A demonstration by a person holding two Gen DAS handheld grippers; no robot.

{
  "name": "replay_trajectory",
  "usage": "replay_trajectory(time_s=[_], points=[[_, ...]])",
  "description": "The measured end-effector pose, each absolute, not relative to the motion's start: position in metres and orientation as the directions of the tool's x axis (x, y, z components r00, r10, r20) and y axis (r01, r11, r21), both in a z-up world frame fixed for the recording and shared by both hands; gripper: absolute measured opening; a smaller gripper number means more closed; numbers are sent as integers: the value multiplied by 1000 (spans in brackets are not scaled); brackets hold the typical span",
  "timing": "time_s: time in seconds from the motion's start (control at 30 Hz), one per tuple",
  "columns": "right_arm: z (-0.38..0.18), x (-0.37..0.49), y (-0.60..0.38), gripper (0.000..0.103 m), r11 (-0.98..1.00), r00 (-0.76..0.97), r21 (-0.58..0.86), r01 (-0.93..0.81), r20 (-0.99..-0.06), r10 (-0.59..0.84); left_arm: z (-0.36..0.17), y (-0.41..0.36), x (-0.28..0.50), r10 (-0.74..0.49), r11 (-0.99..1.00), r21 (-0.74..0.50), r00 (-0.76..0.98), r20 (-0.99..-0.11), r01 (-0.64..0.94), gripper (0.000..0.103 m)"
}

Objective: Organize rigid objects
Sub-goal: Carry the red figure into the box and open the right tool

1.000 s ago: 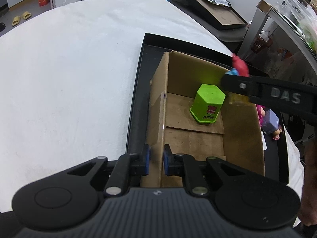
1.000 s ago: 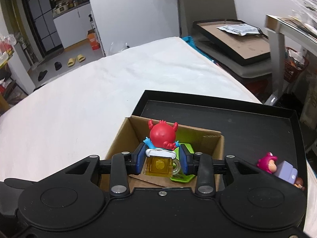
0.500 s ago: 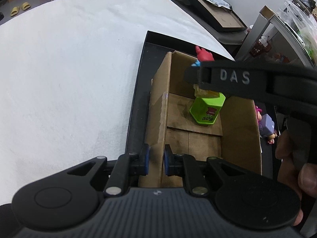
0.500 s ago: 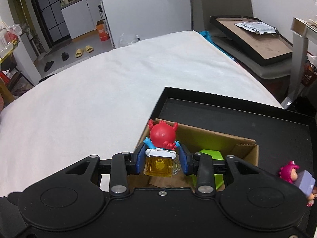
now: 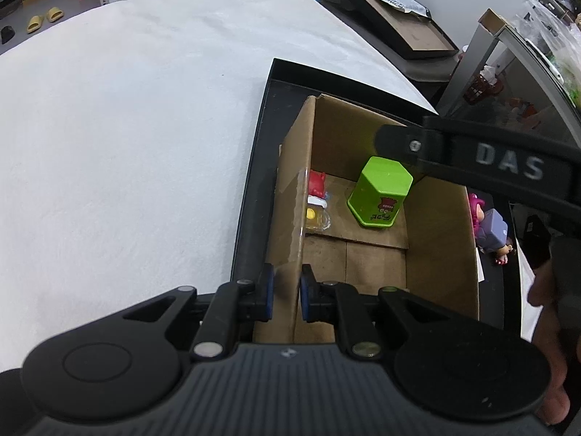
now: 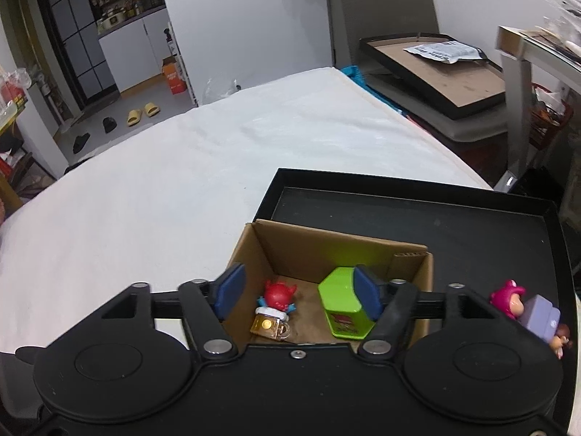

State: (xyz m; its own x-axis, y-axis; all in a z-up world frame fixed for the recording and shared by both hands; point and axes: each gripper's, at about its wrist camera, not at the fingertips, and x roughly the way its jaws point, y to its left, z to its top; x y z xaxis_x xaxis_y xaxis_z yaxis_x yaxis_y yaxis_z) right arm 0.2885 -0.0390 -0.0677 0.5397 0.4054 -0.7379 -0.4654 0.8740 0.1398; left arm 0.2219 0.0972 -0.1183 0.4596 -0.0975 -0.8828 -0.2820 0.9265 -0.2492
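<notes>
A brown cardboard box (image 5: pixel 292 196) (image 6: pixel 337 247) stands in a black tray (image 5: pixel 254 181) (image 6: pixel 417 210). Inside lie a red figure with a yellow mug (image 5: pixel 316 201) (image 6: pixel 274 307) and a green hexagonal container (image 5: pixel 380 190) (image 6: pixel 343 307). My left gripper (image 5: pixel 284 292) is shut on the box's left wall near its front corner. My right gripper (image 6: pixel 295 292) hangs open above the box with nothing between its fingers; its arm (image 5: pixel 490 160) crosses the left wrist view. A pink and purple doll (image 5: pixel 488 223) (image 6: pixel 530 309) lies in the tray to the right of the box.
The tray sits on a white cloth-covered table (image 5: pixel 127 127) (image 6: pixel 181 174). A flat framed board (image 6: pixel 435 69) lies on furniture beyond the table, and a shelf (image 5: pixel 526 72) stands to the right. A hand (image 5: pixel 548 290) holds the right gripper.
My right gripper has opened and let go of the red figure with the mug, which now lies in the box's left side. The left gripper has kept its hold on the wall.
</notes>
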Motion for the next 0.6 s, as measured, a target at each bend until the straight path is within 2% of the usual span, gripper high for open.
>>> replay_trajectory(time_s=[0.27,0.5,0.6], points=[[-65,283,-65,93,897,578,146,-416,-720,385,-101,83,219,-17,944,-170,471,-882,-283,17],[-68,280,-98,95,910,594,149,-386,-715,369,-100,74,218,27,946,-125,457,-889,-299,22],[-69,280,-111,95,918,596,151,-367,-720,357,-100,69,218,51,947,-98,445,-894,-305,29]])
